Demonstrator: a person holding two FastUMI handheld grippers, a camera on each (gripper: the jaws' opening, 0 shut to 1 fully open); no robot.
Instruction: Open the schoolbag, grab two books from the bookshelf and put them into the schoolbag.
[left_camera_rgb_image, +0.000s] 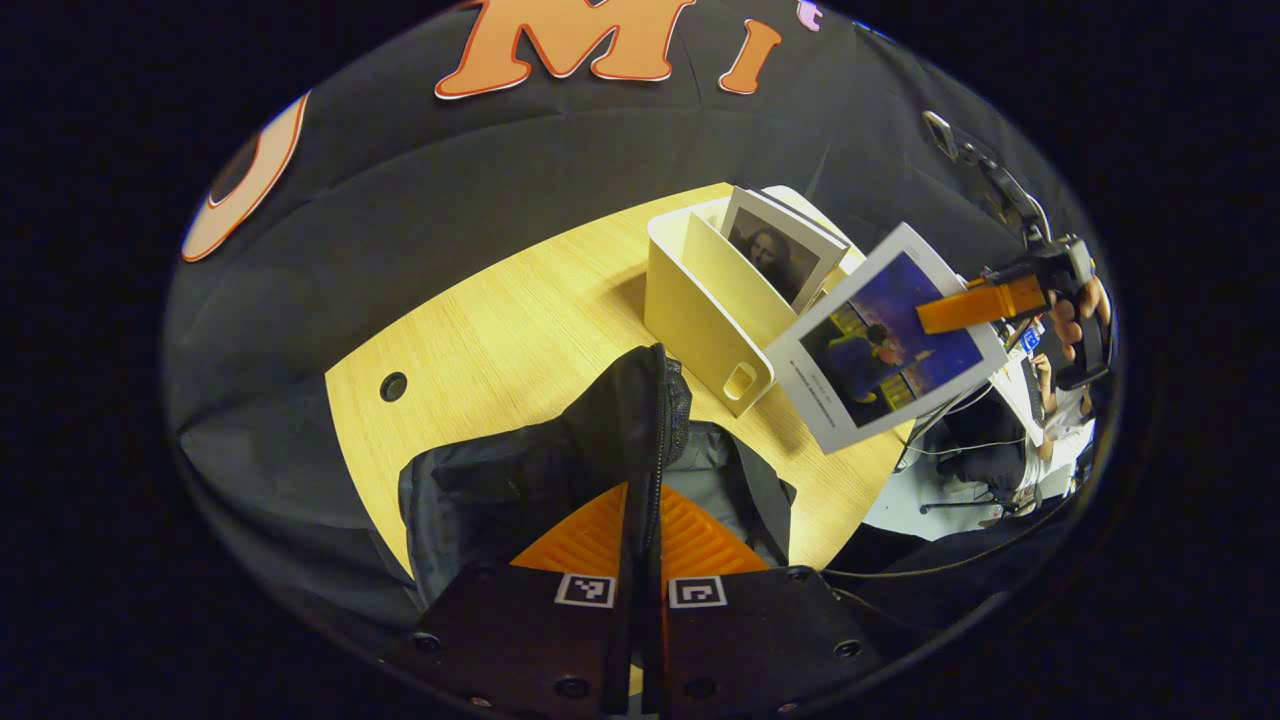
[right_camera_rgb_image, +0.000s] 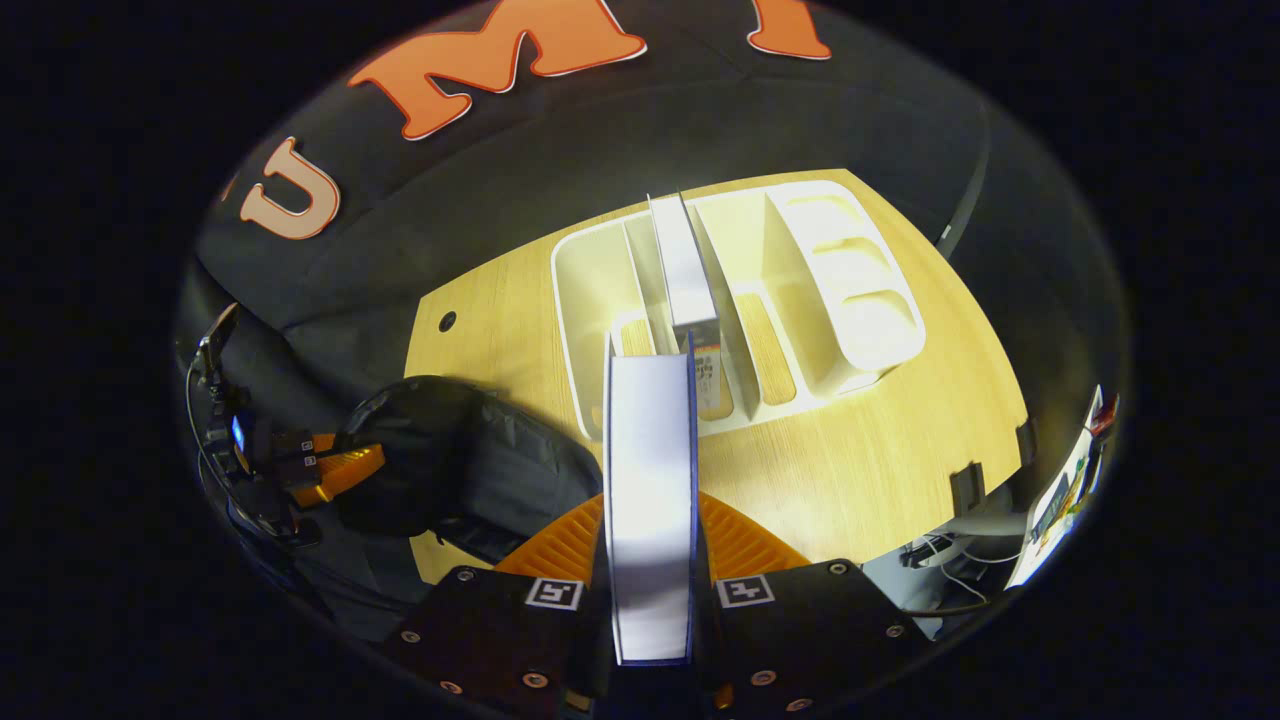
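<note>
In the left gripper view the left gripper (left_camera_rgb_image: 640, 560) is pinching the schoolbag (left_camera_rgb_image: 560, 470) edge at bottom center while the right gripper (left_camera_rgb_image: 960, 308) is clamping a book (left_camera_rgb_image: 880, 340) at right beside the bookshelf (left_camera_rgb_image: 700, 310), and in the right gripper view that book (right_camera_rgb_image: 650, 480) is sitting edge-on at center, squeezed between the fingers, with another book (right_camera_rgb_image: 685, 270) standing in the bookshelf (right_camera_rgb_image: 850, 290) above.

The table (left_camera_rgb_image: 520, 310) showed pale wood grain with a smooth matt finish, the schoolbag (left_camera_rgb_image: 540, 470) was dull black woven cloth with a mesh panel, the bookshelf (right_camera_rgb_image: 830, 270) looked like smooth cream plastic, and the held book (left_camera_rgb_image: 885, 340) had a glossy printed paper cover
</note>
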